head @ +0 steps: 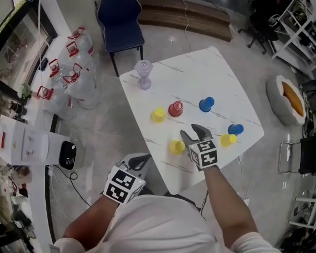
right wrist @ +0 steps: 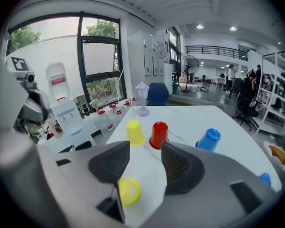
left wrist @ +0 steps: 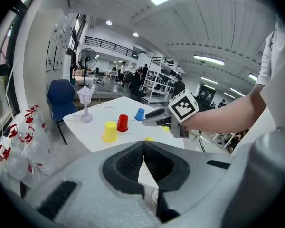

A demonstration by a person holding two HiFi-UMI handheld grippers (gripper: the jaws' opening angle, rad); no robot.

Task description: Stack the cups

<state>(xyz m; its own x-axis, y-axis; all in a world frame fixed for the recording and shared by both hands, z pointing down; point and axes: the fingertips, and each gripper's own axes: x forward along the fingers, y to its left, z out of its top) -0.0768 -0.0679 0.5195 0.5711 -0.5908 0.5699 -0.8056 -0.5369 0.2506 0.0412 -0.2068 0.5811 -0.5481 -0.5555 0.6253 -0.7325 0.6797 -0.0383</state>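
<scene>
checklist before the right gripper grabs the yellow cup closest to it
1. Jaws of the right gripper apart: ok.
2. Nothing held between them: ok.
3. The nearest yellow cup between the pads: not ok; it sits low beside one jaw, not ahead of the tips.
4. The red cup standing apart from that cup: ok.
5. The left gripper shut, empty, off the edge of the table: ok.
6. Nearest cup mouth down: cannot tell.

Wore a white short-sleeved shirt point(head: 158, 223), arms bare below the sleeves. Bore white cubes point(head: 204, 153) with black square markers on the left gripper point(head: 141, 158) and right gripper point(head: 189, 130), both with pale grey shells and black ribbed pads point(right wrist: 179, 167).
</scene>
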